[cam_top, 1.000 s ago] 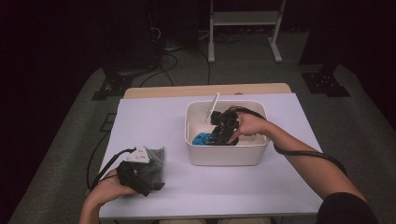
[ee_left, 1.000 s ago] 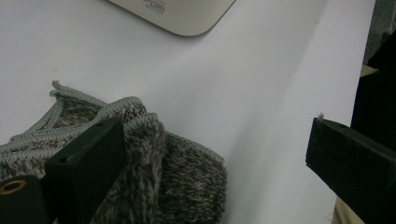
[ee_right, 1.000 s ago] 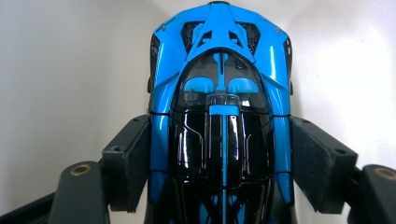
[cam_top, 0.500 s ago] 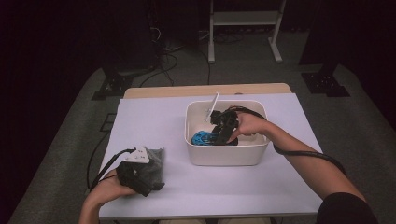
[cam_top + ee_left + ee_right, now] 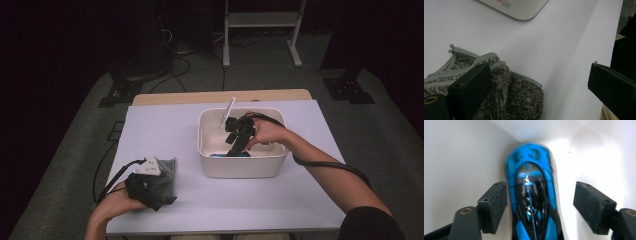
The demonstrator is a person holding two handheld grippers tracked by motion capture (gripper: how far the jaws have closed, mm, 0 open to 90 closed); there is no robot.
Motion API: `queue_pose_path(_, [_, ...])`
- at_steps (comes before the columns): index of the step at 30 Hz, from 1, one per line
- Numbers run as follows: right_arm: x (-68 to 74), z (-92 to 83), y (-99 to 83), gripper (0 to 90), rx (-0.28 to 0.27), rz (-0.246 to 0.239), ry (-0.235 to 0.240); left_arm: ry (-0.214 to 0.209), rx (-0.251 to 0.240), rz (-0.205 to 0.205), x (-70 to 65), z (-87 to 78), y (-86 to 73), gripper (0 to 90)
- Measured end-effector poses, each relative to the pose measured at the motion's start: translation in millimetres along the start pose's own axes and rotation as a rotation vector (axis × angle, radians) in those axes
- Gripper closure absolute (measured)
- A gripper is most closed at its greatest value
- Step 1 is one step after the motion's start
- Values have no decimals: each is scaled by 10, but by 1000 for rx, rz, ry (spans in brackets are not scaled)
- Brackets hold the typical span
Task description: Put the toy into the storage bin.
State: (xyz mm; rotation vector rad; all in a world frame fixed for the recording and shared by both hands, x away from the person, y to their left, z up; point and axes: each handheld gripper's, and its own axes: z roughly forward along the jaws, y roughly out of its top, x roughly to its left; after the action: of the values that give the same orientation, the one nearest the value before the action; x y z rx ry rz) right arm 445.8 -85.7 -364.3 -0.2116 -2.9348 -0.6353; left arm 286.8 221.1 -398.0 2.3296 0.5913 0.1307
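Down inside the white plastic bin (image 5: 242, 165), the right gripper (image 5: 540, 205) has its fingers spread around the blue-and-black toy car (image 5: 531, 195), not squeezing yet, so pickup isn't done; left gripper (image 5: 147, 187) fingers released over the grey fuzzy cloth (image 5: 499, 95).

White sheet (image 5: 175, 130) covers most of the tabletop, w/ a strip of bare wood (image 5: 220, 96) showing along the far edge. Past the table: grey floor (image 5: 75, 135), black cables (image 5: 170, 55) trailing across it, a pale metal stand frame (image 5: 260, 20), and dark stand feet (image 5: 117, 92) at both far corners.
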Motion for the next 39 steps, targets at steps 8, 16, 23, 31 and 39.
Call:
queue_pose_path(8, [-1, -37, -14, 258, -8, 21, 6, 1, -7, -6, 1, -7, -9, 45])
queue_pose_path(16, [59, -311, -34, 261, -61, 22, -20, 3, -21, -6, -8, -17, -20, 45])
queue_pose_path(23, [121, -506, -62, 263, -95, 25, -43, 4, -11, -1, -17, -17, -28, 44])
queue_pose_path(31, [227, -715, -107, 278, -113, 30, -76, 6, -12, -1, -33, -26, -28, 45])
queue_pose_path(39, [299, -941, -181, 278, -145, 33, -108, 9, -14, -1, -38, -42, -34, 45])
